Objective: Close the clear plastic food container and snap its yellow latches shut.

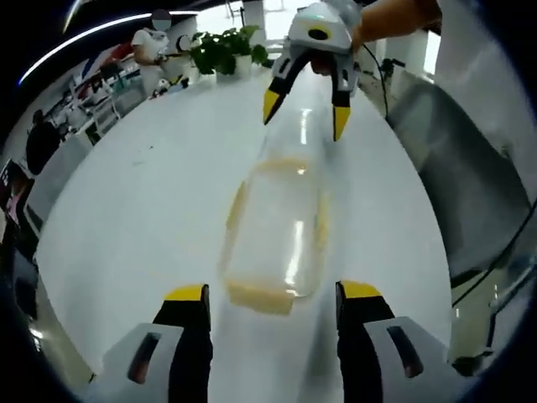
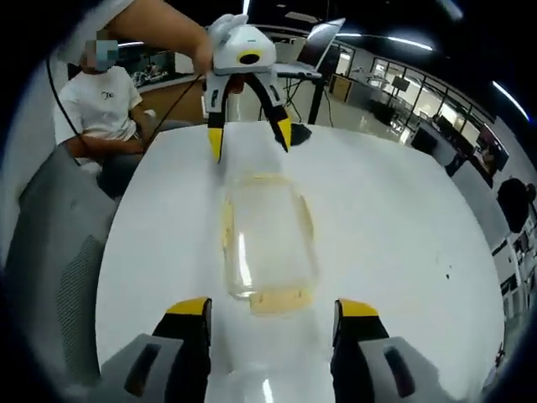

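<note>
in the left gripper view we see the clear plastic food container (image 1: 275, 231) lying on the white tabletop (image 1: 143, 210), just ahead of our left claw (image 1: 273, 294), whose two yellow-tipped jaws stand apart at 6 o'clock with nothing between them. the container runs lengthwise away from the camera, and its yellow latches (image 1: 260, 295) show as pale yellow strips along its near end and its long sides; we cannot tell whether they are snapped. at 12 o'clock in this view the right claw (image 1: 303, 116) hangs over the far end of the container, held by a hand (image 1: 394, 18), its jaws spread and clamped on nothing. potted plants (image 1: 226, 49) stand at the far edge of the tabletop, and a grey chair (image 1: 470, 193) stands at 3 o'clock. in the right gripper view the same container (image 2: 267, 245) lies ahead of the right claw (image 2: 270, 306), jaws apart and empty, with the left claw (image 2: 249, 138) at 12 o'clock above the container's far end, jaws likewise parted. a seated person in a white shirt (image 2: 101, 101) is at 10 o'clock, beside a grey chair (image 2: 59, 252).
</note>
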